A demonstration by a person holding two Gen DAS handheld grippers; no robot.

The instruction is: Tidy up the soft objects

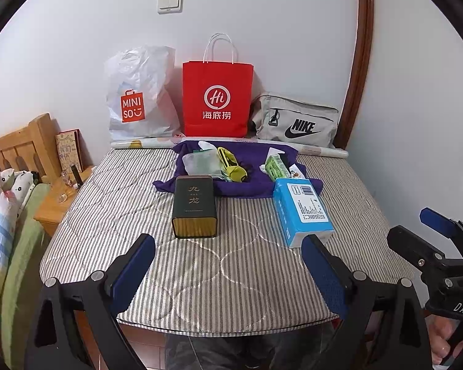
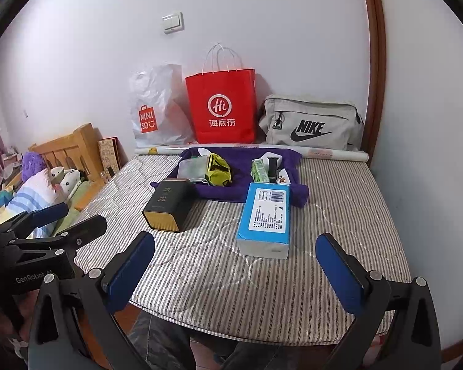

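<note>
A purple cloth (image 1: 240,185) (image 2: 240,169) lies at the far middle of the striped mattress (image 1: 200,265) (image 2: 339,197). On it sit a clear pouch (image 1: 200,162), a yellow-green pouch (image 1: 231,166) (image 2: 219,171) and a green tissue pack (image 1: 274,168) (image 2: 260,171). A blue tissue pack (image 1: 302,211) (image 2: 266,215) and a dark box (image 1: 195,206) (image 2: 169,205) lie nearer. My left gripper (image 1: 228,273) is open and empty above the near mattress edge. My right gripper (image 2: 234,273) is open and empty, just short of the blue pack.
Against the wall stand a white Miniso bag (image 1: 139,98) (image 2: 157,108), a red paper bag (image 1: 217,98) (image 2: 222,108) and a grey Nike bag (image 1: 296,121) (image 2: 311,126). A rolled sheet (image 1: 324,151) lies behind the cloth. A wooden bed and nightstand (image 1: 58,203) stand left.
</note>
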